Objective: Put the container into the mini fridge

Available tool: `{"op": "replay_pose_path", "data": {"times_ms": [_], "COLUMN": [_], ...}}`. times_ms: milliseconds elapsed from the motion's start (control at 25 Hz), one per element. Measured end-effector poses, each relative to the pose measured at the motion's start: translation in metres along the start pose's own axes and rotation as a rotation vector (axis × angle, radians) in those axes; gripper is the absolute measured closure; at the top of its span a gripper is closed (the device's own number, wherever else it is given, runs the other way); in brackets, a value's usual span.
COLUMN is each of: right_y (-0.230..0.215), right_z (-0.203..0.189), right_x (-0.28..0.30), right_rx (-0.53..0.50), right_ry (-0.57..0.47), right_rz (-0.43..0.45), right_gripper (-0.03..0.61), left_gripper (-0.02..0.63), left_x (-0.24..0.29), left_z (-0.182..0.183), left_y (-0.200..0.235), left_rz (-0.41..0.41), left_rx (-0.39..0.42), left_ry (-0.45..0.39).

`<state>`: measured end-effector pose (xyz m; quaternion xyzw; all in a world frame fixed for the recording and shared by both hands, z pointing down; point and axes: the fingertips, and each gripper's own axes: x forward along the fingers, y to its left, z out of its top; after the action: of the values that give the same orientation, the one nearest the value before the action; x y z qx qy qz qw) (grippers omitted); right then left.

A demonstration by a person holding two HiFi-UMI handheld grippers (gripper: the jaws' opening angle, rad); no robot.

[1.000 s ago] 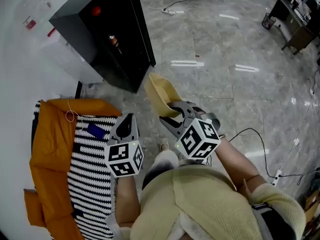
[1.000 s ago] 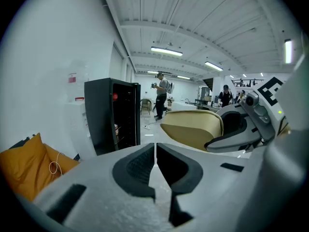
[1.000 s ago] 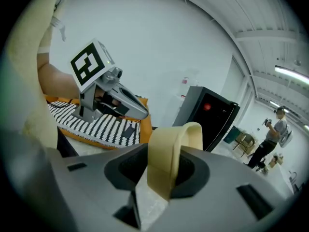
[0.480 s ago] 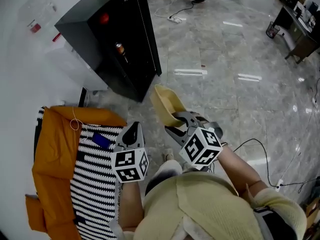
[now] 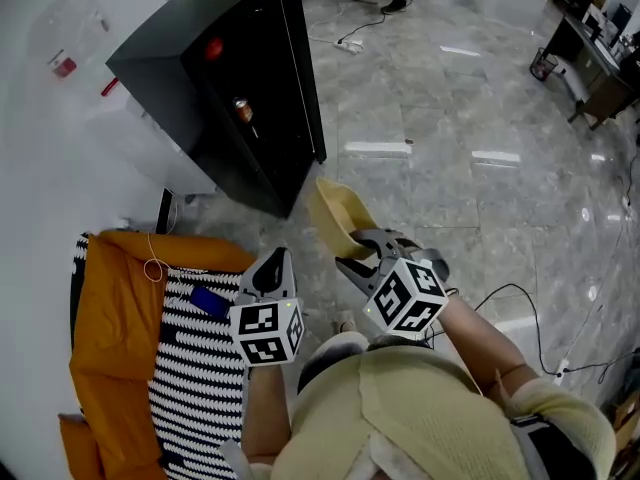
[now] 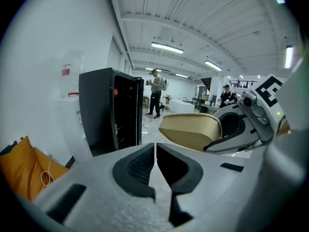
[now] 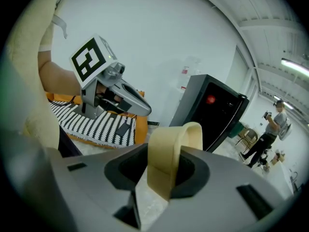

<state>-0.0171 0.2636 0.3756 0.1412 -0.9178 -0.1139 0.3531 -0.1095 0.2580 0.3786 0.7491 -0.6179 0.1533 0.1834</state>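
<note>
1. Gripping the container (image 5: 338, 216) by its rim in the right gripper (image 5: 350, 255): jaws closed on the thin tan wall, bowl jutting ahead and upward, clear of the floor, short of the mini fridge (image 5: 240, 88).
2. Carrying nothing in the left gripper (image 5: 275, 266): jaws pressed together, empty, just beside the right one.
3. Judged as the carry leg; not yet at the fridge front.
4. Line up square to the dark front, where a can (image 5: 243, 110) and a red spot (image 5: 213, 48) show inside. Cannot tell whether glass or a door covers that face, so check before pushing in.
5. If a door needs holding, use the free left gripper; open its jaws first.
6. Treat the hold as a pinch on one edge only, likely to pivot. Move smoothly, no swinging, bowl tilted no further.
7. Step clear of the cable (image 5: 520, 298) on the right and the striped blanket (image 5: 195, 368) on the left.
8. Choose a shelf space away from the can; slide the container in, set its base down flat, then let go.
</note>
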Motion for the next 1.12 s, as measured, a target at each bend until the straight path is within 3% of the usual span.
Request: {"op": "replay_pose_path", "data": {"times_ms": [480,1120], "right_y": [-0.032,-0.131], "right_z": [-0.006,-0.031], "right_x": [0.034,0.069], "right_rx": [0.033,-0.061], "right_ry": [0.048,0.008], "right_rz": [-0.006,0.113], "right_gripper": [0.445,0.445], "left_gripper": [0.581,0.581], "left_x": [0.041,0.135], "left_z": [0.005,0.058], "left_y": [0.013,0.001], "left_rz": [-0.055,0.035], "left_rx": [0.022,0.024], "left_ry": [0.032,0.033]}}
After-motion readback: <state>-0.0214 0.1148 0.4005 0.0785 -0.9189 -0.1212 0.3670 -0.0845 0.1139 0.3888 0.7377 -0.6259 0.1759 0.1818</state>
